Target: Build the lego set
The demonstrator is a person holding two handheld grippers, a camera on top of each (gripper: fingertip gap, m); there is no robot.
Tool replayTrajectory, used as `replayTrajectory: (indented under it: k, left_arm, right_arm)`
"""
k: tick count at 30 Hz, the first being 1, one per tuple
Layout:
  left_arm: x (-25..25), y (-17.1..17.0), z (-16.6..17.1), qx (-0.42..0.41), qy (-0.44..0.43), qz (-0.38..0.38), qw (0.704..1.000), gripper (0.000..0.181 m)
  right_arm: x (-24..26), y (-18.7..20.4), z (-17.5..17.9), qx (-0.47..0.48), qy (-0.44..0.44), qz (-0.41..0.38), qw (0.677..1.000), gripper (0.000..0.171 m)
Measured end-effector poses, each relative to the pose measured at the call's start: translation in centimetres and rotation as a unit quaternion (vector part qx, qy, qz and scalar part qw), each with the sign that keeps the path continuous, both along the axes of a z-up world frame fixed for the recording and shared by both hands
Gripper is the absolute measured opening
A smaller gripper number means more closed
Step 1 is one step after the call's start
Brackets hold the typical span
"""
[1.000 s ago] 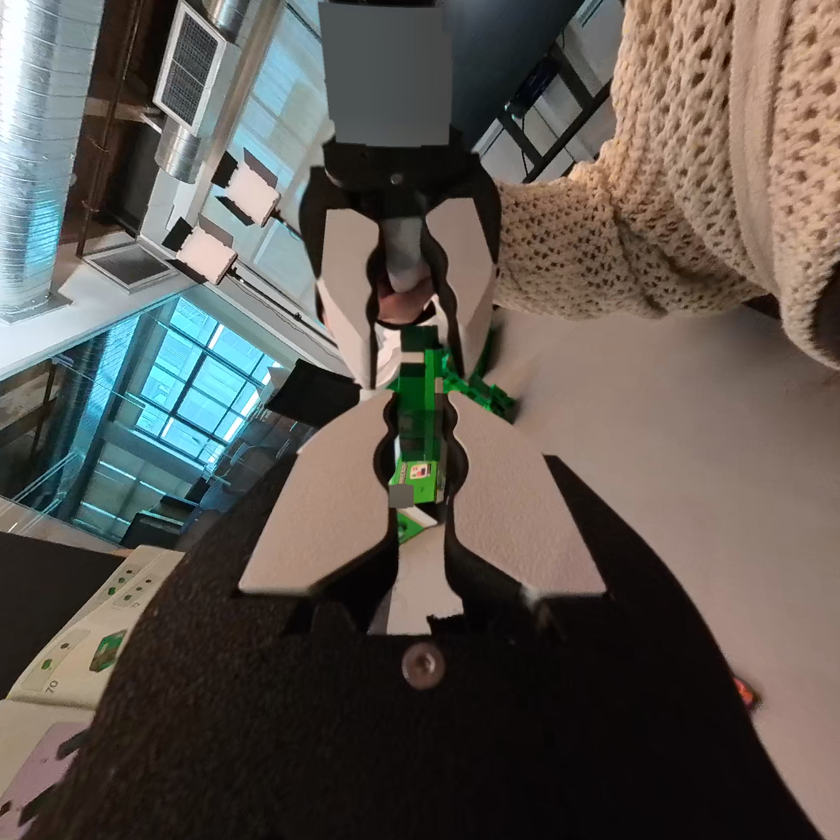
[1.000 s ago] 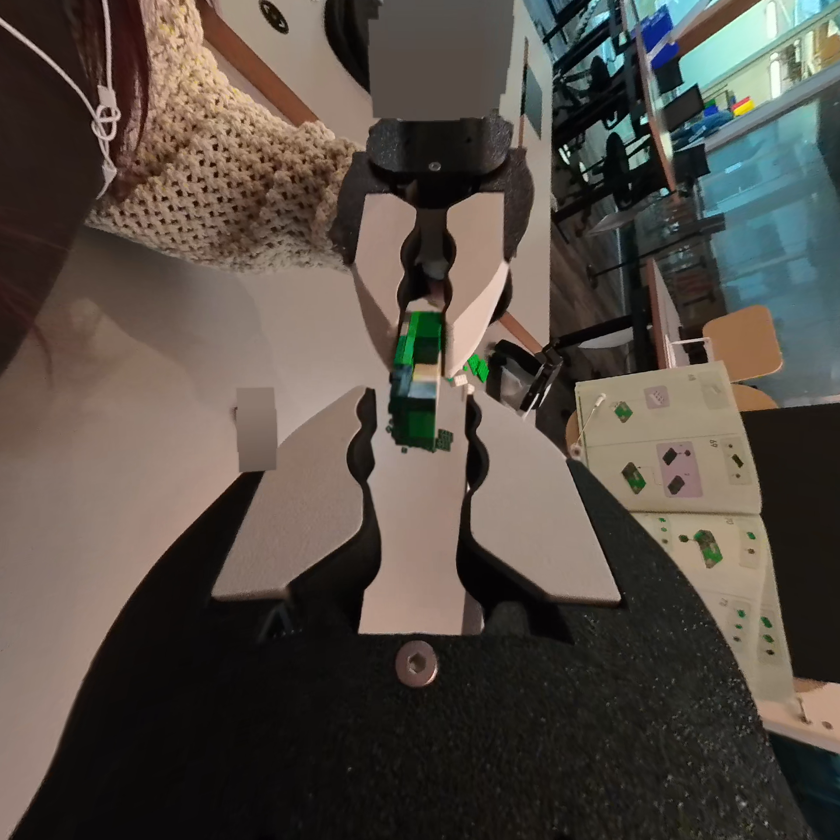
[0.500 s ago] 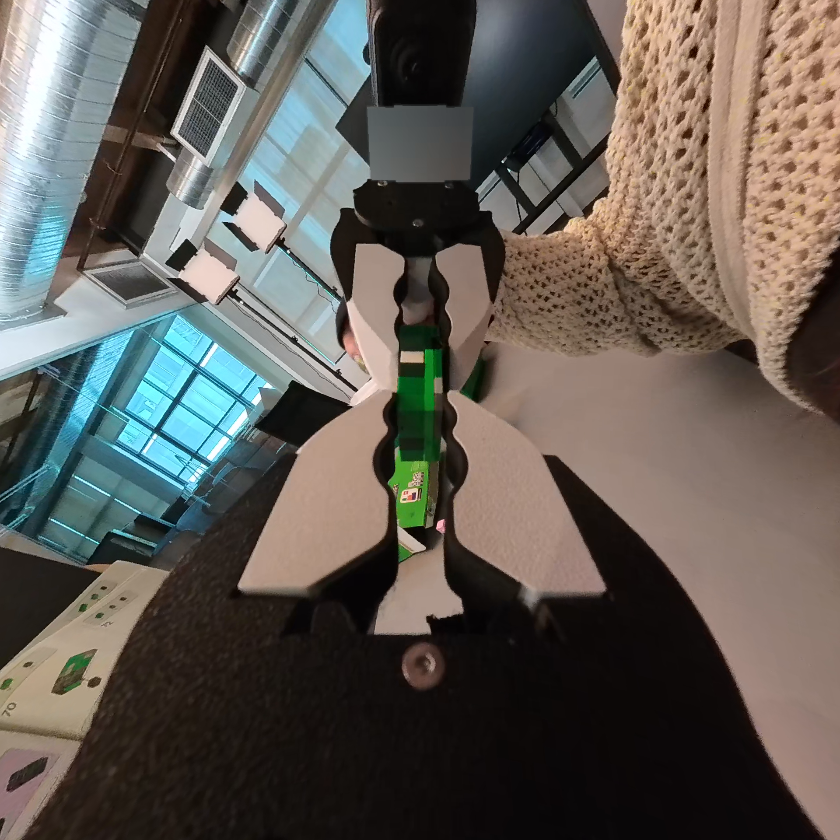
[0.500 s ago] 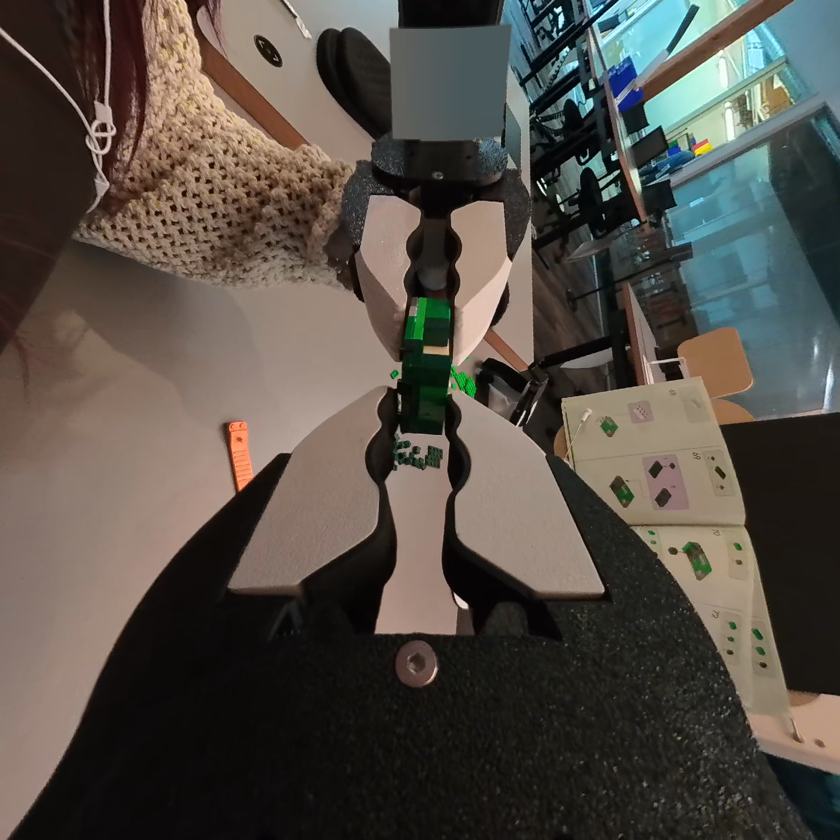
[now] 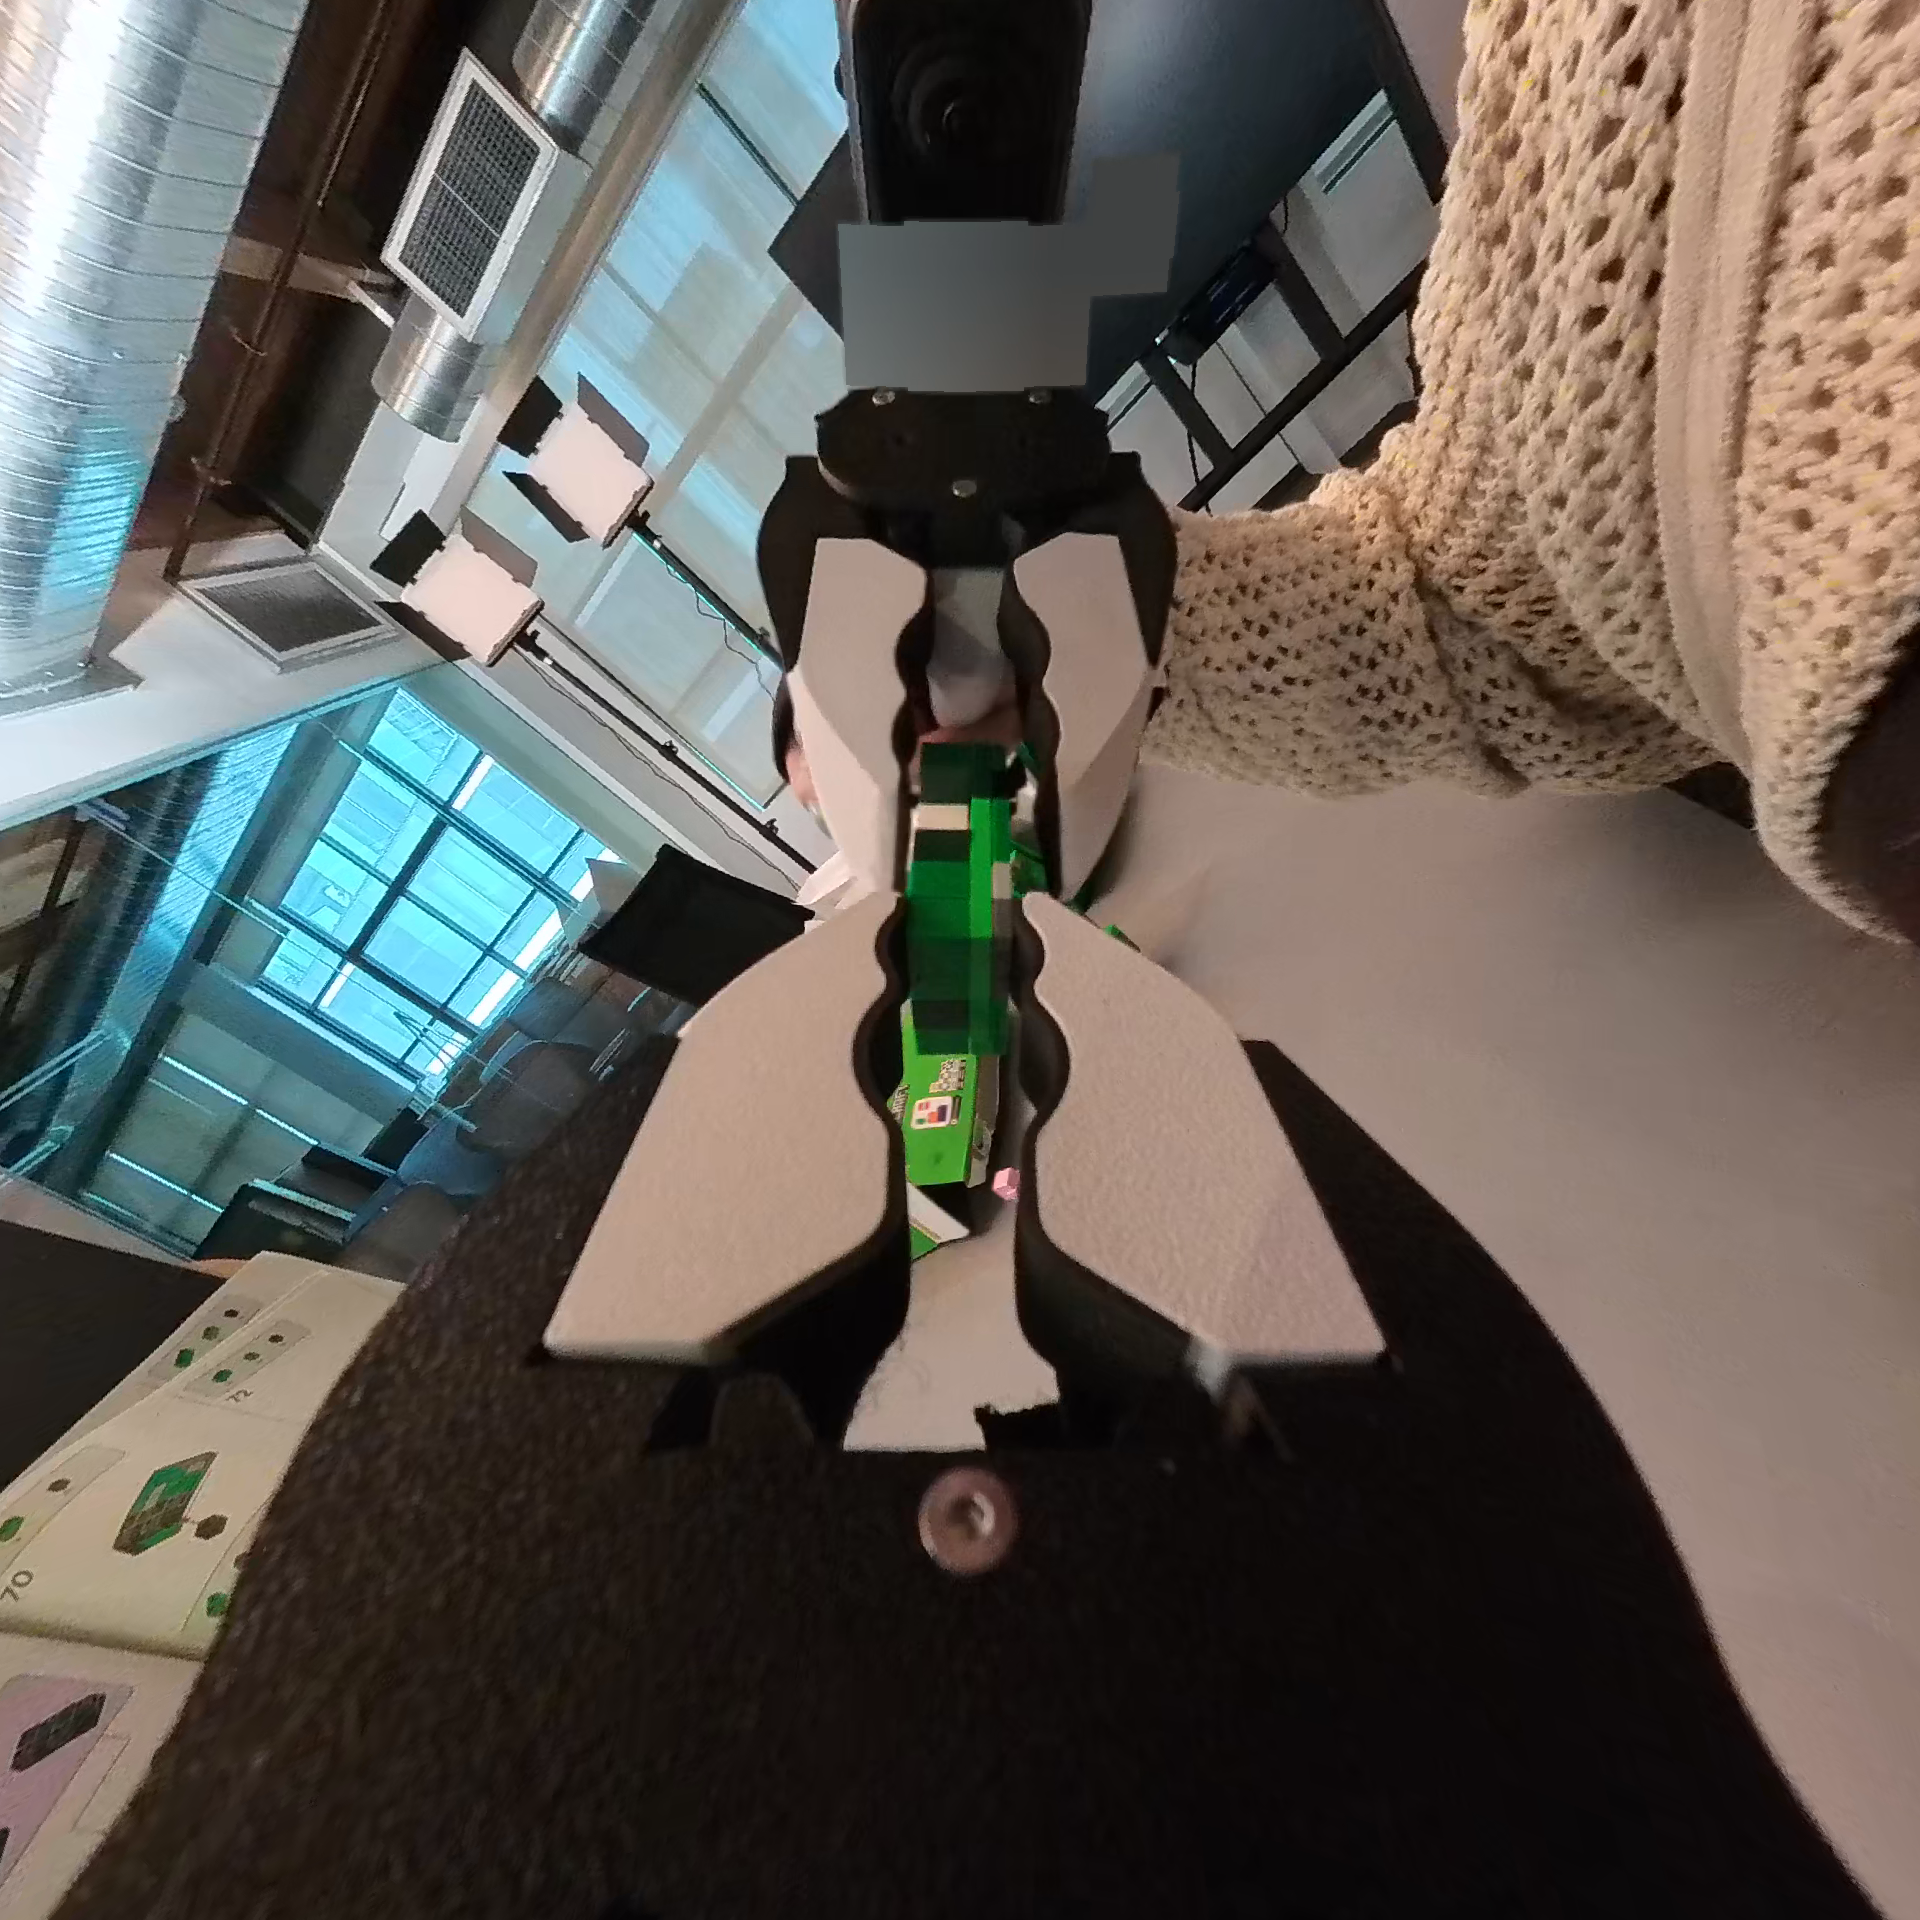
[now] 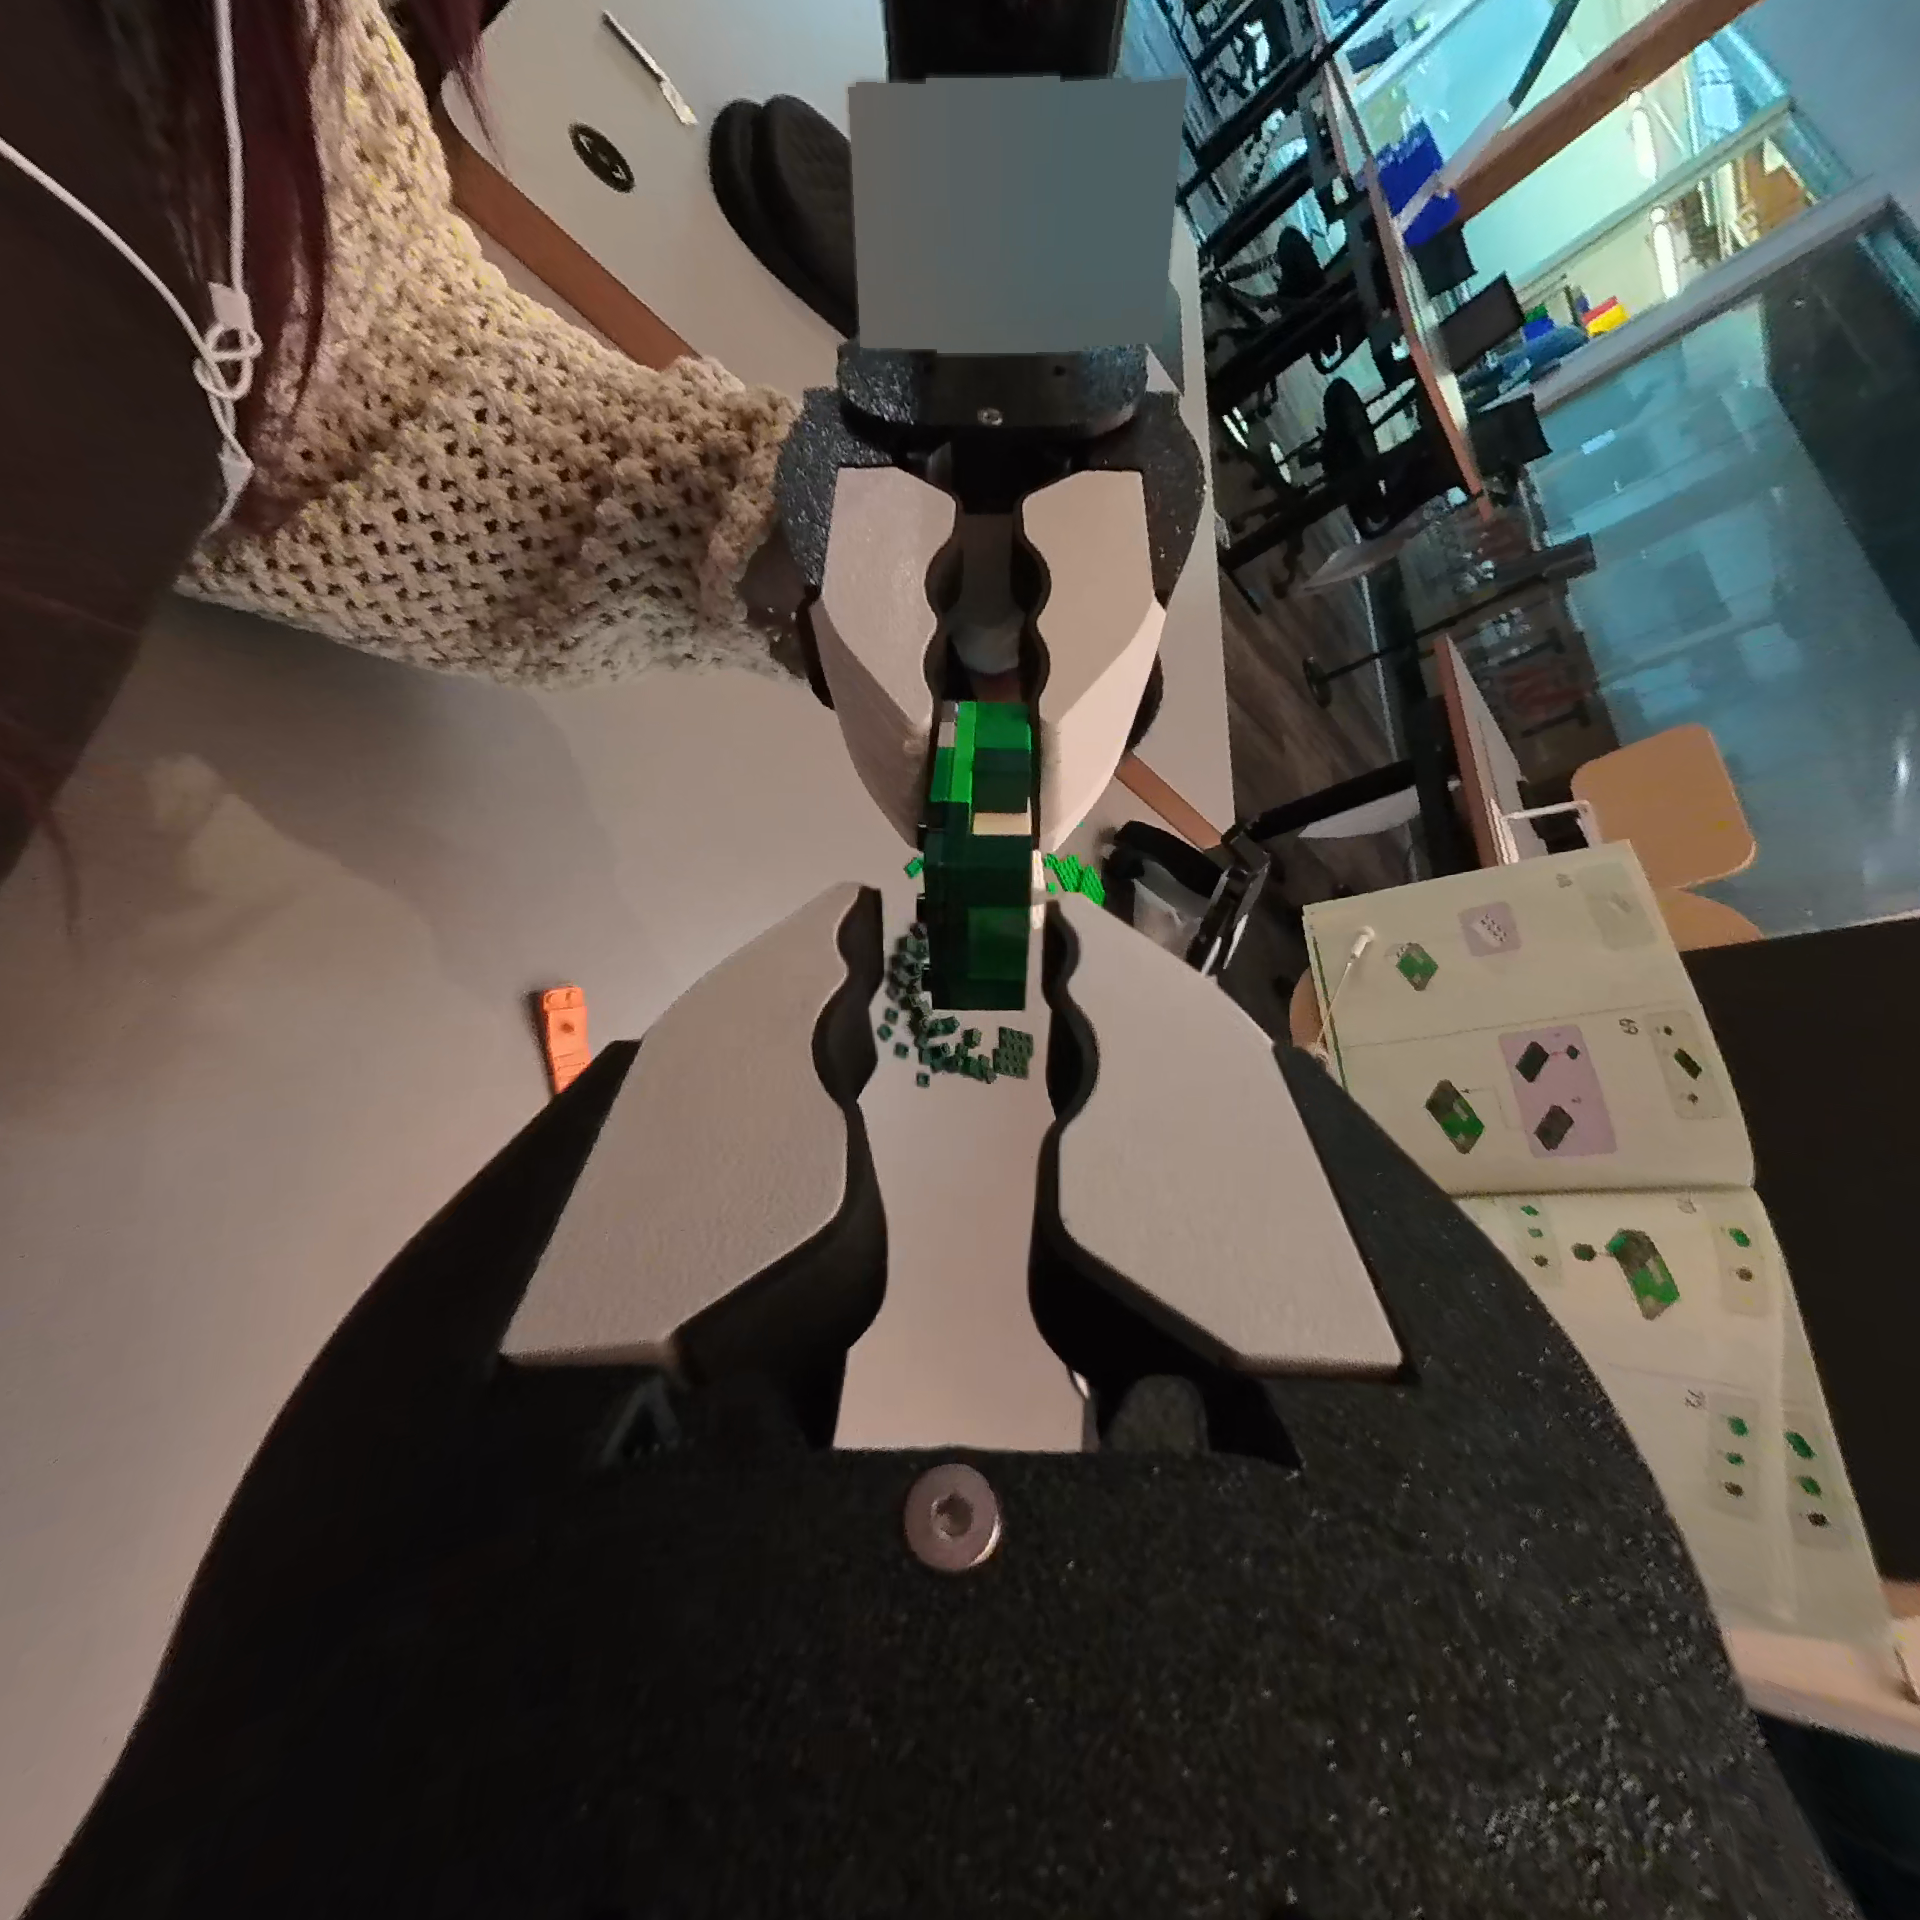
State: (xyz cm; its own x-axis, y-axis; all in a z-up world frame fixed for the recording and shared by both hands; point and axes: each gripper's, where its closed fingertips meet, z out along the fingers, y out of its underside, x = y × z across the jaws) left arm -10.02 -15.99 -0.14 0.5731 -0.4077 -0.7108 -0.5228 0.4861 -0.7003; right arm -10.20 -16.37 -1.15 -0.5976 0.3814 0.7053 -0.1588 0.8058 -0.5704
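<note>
A green lego build (image 5: 956,935) with dark green and white bricks hangs in the air above the white table (image 5: 1455,1039). My left gripper (image 5: 958,914) is shut on its near end. My right gripper (image 5: 977,831) faces it from the far side and grips the other end. In the right wrist view the build (image 6: 982,914) sits between my right gripper's (image 6: 961,904) fingertips, with a thin gap showing on the left side. The left gripper (image 6: 982,769) holds it from beyond.
An open instruction booklet (image 6: 1558,1091) lies at the table edge, also in the left wrist view (image 5: 156,1507). Several small dark green pieces (image 6: 956,1049), an orange brick separator (image 6: 561,1039) and a green box (image 5: 940,1122) lie on the table. A person's knit sleeves (image 5: 1558,520) flank both grippers. My left and right fingertips are right by each other. Left tips and right tips are each some 25 cm from the orange brick separator (image 6: 561,1039).
My right gripper moved in from a wider opening and closed around the far end of the build. The left gripper kept its hold throughout. Both have risen slightly off the table.
</note>
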Motion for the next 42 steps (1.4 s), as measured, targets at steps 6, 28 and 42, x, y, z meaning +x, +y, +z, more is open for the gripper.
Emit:
replayTrajectory:
  k: [6, 28, 42]
  left_arm:
    - [0.3, 0.0, -0.1, -0.003, 0.004, -0.006, 1.0, 0.017]
    - [-1.0, 1.2, -0.6, -0.015, -0.016, 0.031, 0.999, 0.017]
    - [-12.6, 4.6, -10.8, 0.096, 0.187, 0.387, 0.898, 0.017]
  right_arm:
    - [0.0, 0.0, 0.0, 0.017, 0.012, 0.006, 1.0, 0.019]
    - [-1.1, 1.3, -0.1, -0.011, 0.039, -0.018, 0.999, 0.032]
    - [-9.0, 7.4, -8.2, -0.49, -0.045, 0.014, 0.87, 0.056]
